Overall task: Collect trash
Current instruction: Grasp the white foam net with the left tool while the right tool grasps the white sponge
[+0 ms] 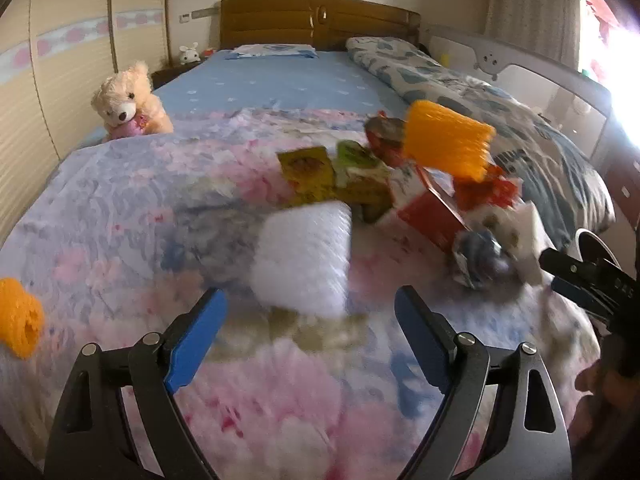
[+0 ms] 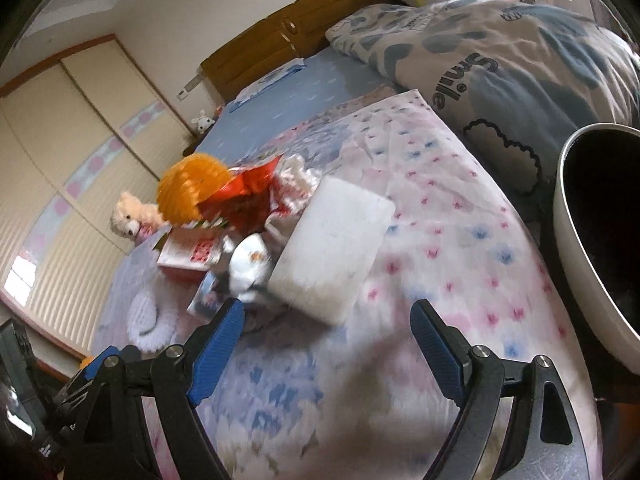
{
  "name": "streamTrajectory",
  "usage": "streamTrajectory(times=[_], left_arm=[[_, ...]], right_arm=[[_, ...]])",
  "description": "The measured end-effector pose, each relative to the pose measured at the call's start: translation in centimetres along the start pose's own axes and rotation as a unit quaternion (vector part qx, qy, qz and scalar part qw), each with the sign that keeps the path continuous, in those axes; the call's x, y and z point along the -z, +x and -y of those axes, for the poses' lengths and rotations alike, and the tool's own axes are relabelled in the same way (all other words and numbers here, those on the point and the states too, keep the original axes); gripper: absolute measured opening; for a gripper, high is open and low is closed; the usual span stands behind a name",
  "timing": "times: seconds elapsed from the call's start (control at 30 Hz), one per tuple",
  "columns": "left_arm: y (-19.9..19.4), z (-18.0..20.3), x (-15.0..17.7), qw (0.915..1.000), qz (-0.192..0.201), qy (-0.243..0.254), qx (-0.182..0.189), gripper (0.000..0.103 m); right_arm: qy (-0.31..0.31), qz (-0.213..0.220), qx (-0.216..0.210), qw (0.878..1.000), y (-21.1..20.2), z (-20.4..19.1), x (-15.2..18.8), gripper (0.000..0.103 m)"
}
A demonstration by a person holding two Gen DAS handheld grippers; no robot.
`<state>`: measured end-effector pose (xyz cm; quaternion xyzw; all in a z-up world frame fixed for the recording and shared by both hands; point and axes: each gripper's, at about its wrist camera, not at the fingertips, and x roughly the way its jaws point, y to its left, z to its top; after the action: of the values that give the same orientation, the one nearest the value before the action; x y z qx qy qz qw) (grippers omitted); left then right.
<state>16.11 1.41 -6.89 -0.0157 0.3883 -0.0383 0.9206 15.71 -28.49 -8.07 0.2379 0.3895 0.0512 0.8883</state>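
Both grippers, left gripper [image 1: 310,312] and right gripper [image 2: 328,324], are hovering with fingers wide and empty over the bed [image 1: 120,216], approaching the trash pile [image 1: 384,184] mid-bed; next likely comes closing on the white foam block [image 2: 332,248].

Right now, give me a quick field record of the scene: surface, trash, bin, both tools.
surface: floral bedspread on a bed
trash pile: wrappers and a red carton, orange foam net on top
nearest piece: white foam pad, lying just ahead of the left tool
stray piece: second orange net at the left edge
bin: dark-lined container, right of the right tool
left tool: open, nothing between the pads
right tool: open, empty
not trash: teddy bear
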Motion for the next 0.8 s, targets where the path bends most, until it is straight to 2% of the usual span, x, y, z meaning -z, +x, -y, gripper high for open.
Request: streamTrajectory(times=[0.13, 0.17, 0.2, 0.23, 0.3, 0.47, 0.67, 0.8], left_arm=[[1.6, -0.9, -0.6, 0.9998, -0.010, -0.012, -0.011, 0.088], [2.0, -1.2, -0.6, 0.9997, -0.016, -0.017, -0.008, 0.081], [2.3, -1.3, -0.6, 0.9996, -0.021, -0.020, -0.002, 0.063], [2.7, -1.4, -0.5, 0.9993, -0.029, -0.021, 0.005, 0.055], [3.0, -1.5, -0.3, 0.9989, -0.039, -0.023, 0.015, 0.046], [1.5, -0.4, 0.5, 0.9993, -0.027, -0.009, 0.023, 0.039], [-0.5, 1.5, 1.6, 0.9981, -0.028, -0.003, 0.055, 0.038], [-1.6, 3.5, 2.0, 0.9960, -0.022, 0.020, 0.084, 0.038]], right_arm=[[0.020, -0.004, 0.002, 1.000, 1.4, 0.6, -0.9, 0.083], [0.023, 0.000, 0.001, 1.000, 1.5, 0.6, -1.0, 0.081], [0.024, 0.003, 0.000, 1.000, 1.6, 0.6, -1.1, 0.072], [0.024, 0.003, -0.005, 1.000, 1.8, 0.6, -1.2, 0.062], [0.025, -0.004, -0.018, 1.000, 2.2, 0.5, -1.3, 0.053], [0.005, 0.007, -0.016, 1.000, 1.1, -0.2, -0.6, 0.051], [-0.007, 0.015, -0.016, 1.000, -1.5, 0.3, 0.3, 0.051], [-0.011, 0.019, -0.016, 1.000, -3.3, 1.0, 0.8, 0.051]])
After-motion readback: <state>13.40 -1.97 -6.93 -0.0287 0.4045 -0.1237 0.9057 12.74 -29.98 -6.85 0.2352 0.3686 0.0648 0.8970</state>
